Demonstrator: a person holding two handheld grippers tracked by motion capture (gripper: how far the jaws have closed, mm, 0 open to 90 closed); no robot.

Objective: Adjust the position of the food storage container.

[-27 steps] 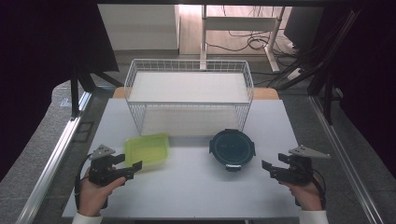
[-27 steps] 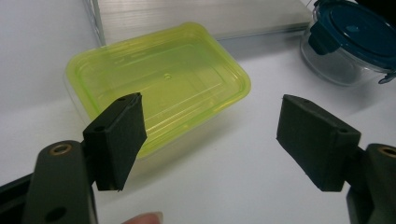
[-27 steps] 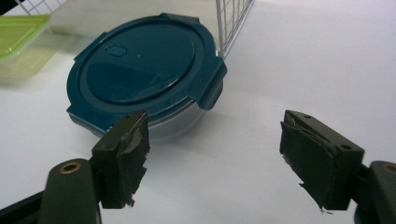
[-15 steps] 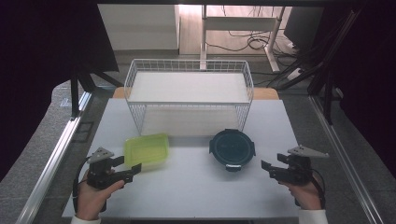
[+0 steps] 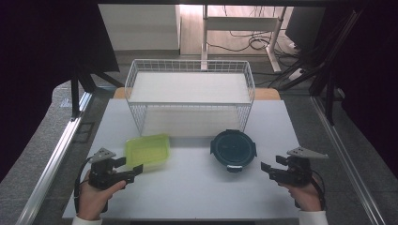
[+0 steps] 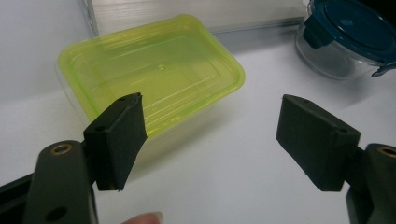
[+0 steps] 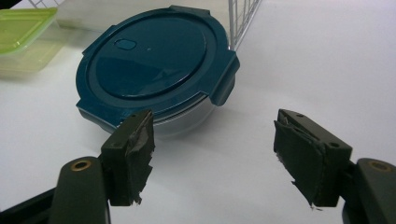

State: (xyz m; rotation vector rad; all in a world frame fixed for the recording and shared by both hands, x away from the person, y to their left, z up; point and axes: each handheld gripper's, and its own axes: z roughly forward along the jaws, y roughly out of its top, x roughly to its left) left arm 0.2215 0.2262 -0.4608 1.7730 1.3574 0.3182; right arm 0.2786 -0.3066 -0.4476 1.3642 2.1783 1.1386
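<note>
Fingers of both grippers gape, released, before lidded green box [image 5: 147, 151] and blue-lidded bowl [image 5: 233, 148].

White flat-topped bench [image 5: 197, 187] w/ pale wood edge at back. Grey speckled floor [image 5: 37, 154] on both sides; silver metal rail [image 5: 51, 164] runs along left. Behind: white cabinet panel [image 5: 141, 28], wooden floor strip w/ black cables [image 5: 244, 44] — brightly lit. Dark curtains flank both sides — room dim otherwise.
</note>
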